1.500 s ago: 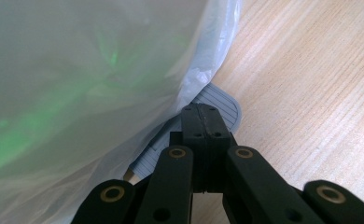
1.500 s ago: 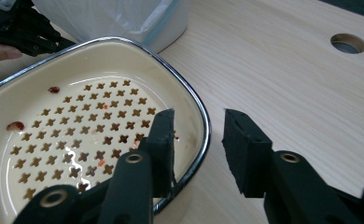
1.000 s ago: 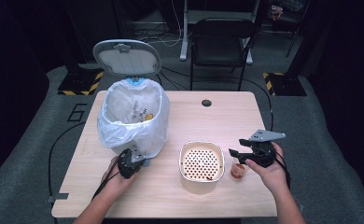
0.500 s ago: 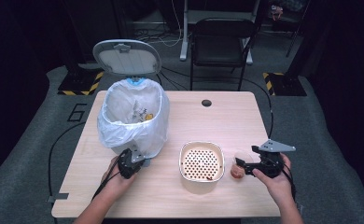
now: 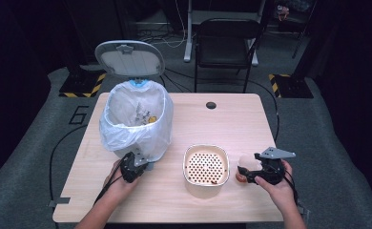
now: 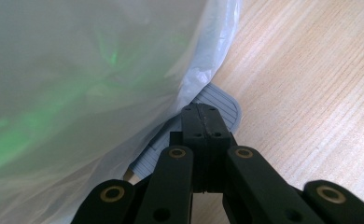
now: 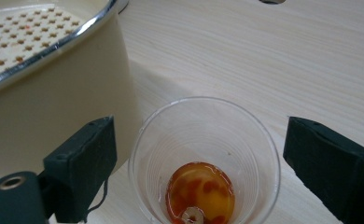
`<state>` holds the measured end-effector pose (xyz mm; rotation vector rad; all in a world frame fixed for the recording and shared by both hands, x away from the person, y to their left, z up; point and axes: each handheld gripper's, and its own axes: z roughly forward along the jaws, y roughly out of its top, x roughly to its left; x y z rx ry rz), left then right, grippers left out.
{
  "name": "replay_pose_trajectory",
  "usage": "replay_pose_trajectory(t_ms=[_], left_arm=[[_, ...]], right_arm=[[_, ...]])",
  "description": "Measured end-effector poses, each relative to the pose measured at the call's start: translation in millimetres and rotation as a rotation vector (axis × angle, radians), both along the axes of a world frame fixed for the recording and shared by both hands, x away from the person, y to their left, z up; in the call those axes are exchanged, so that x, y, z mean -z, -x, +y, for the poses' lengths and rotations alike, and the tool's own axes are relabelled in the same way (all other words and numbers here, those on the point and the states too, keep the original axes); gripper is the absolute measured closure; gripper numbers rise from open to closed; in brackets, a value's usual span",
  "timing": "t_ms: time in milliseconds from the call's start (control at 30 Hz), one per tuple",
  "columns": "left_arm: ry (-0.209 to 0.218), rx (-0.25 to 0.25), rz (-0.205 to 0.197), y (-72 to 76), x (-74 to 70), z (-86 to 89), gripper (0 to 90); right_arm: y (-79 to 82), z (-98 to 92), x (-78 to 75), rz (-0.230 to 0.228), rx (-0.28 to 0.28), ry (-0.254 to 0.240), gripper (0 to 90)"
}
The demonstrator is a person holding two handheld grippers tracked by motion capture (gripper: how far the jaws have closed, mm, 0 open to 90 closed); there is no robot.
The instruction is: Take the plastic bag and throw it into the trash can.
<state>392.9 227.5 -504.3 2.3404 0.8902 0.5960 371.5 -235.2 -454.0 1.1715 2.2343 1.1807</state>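
Note:
A clear plastic cup with an orange-red residue at its bottom stands on the table just right of a cream container. My right gripper is open, its jaws have just been opening, and the cup stands between the pads without touching either. In the high view this gripper sits low at the cup. My left gripper is shut with nothing held, its tips resting on the grey pedal of the bin. It shows at the bin's foot.
The bin's lid stands up and a white bag lines it, with scraps inside. The cream container holds a perforated insert. A black chair stands behind the table.
My right gripper has come down toward the table and the person, settling around the cup with its jaws spread wider. The left gripper has stayed on the pedal.

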Motion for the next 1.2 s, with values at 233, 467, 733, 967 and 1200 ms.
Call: replay_pose_trajectory(t_ms=[233, 467, 733, 967, 1200], left_arm=[[-0.003, 0.002, 0.003, 0.0, -0.4, 0.2, 90.0], [-0.003, 0.003, 0.005, -0.1, -0.5, 0.4, 90.0], [-0.003, 0.002, -0.001, 0.0, -0.1, 0.1, 90.0], [-0.008, 0.006, 0.002, -0.2, -0.5, 0.2, 90.0], [-0.005, 0.003, -0.001, -0.1, -0.1, 0.0, 90.0]], right_arm=[[-2.8, 0.0, 13.3, 0.026, -0.001, 0.006, 14.7], [-4.8, 3.5, 23.3, 0.045, 0.0, 0.044, 15.4], [-7.4, 6.6, 28.3, 0.048, -0.008, 0.071, 22.9], [-10.2, 7.5, 23.4, 0.046, -0.028, 0.067, 33.9], [-24.0, 7.5, 1.5, 0.0, -0.074, 0.087, 34.7]])
